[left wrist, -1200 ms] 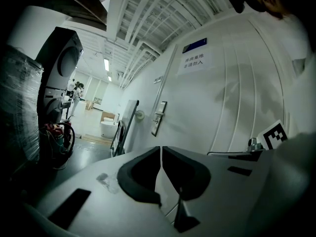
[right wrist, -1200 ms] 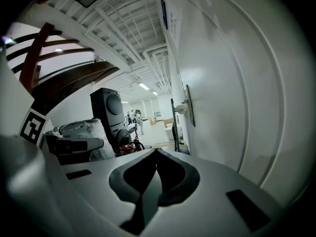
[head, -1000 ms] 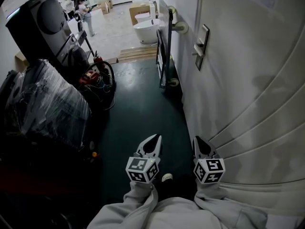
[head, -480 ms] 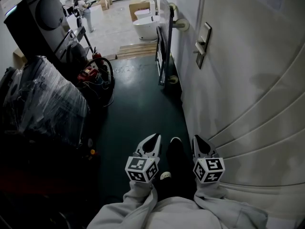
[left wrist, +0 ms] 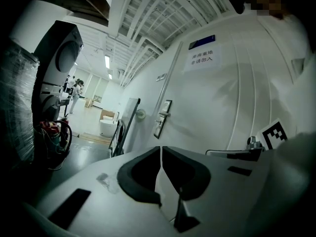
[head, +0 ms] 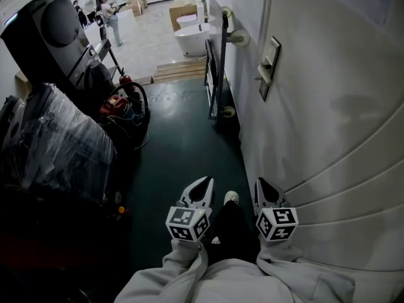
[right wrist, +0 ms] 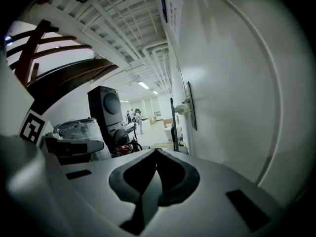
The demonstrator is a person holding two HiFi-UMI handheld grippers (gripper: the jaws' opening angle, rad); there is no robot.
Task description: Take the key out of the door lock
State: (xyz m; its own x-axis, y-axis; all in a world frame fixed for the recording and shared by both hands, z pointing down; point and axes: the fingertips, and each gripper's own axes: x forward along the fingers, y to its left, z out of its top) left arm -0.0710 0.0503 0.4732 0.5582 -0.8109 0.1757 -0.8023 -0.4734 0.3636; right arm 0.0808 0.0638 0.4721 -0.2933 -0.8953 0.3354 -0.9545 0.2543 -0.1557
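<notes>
**Lock well ahead, both tools closed on nothing**

I hold my left tool (head: 204,182) and right tool (head: 261,184) low and near my body, side by side over the dark floor (head: 183,150). In each tool's own view the jaws meet tip to tip with nothing between them. The door (head: 334,118) runs along my right. Its lock (head: 269,68) sits far along it, well apart from both tools. The key should be at that lock, but from here it is too small to make out in any view.

As I judge it, the step in hand is the approach, and the task proper has not begun. To do it well I should walk along the door until the lock fills the right tool's view, since that tool is nearer the door. A rack (head: 218,55) stands by the wall near the lock, so I must mind it. Then I spread the jaws only a little, as a key head is thin. I set them flat on both its faces, pinch firmly and draw straight out. Pulling at an angle may bind it. If it resists, it likely needs turning to neutral first.
</notes>
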